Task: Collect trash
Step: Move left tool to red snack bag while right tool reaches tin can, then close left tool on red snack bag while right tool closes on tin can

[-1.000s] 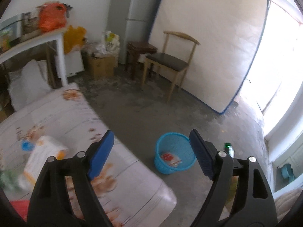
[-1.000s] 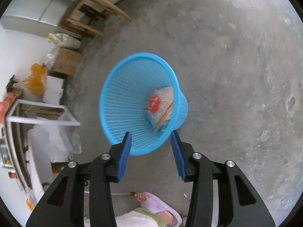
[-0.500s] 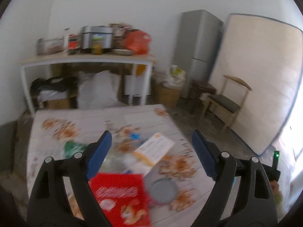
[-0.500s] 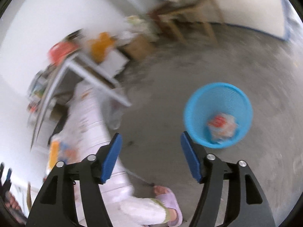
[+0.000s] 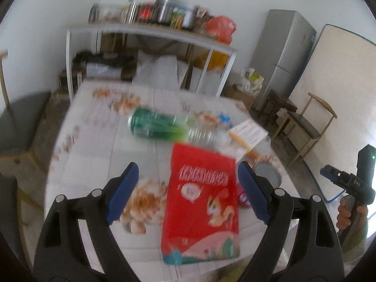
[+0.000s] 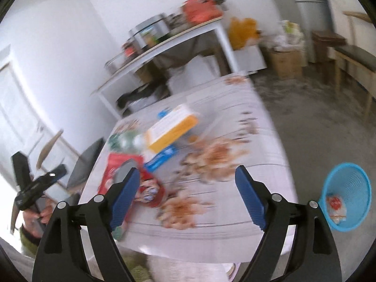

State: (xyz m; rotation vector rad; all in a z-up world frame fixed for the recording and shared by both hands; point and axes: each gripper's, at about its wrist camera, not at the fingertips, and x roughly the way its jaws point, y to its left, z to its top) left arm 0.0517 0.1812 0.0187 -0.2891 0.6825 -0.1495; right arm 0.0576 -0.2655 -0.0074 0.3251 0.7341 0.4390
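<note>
Left wrist view: left gripper (image 5: 186,193) above the floral-covered desk (image 5: 98,145), fingers spread wide, nothing pinched; a red snack bag (image 5: 202,202) lies flat on the desk between them, a green plastic bottle (image 5: 162,125) on its side beyond it, an orange-and-white box (image 5: 249,134) to the right. Right wrist view: right gripper (image 6: 185,197), fingers empty and opening, over the same desk; blue basket (image 6: 345,195) on the floor at right, a wrapper (image 6: 336,208) inside.
</note>
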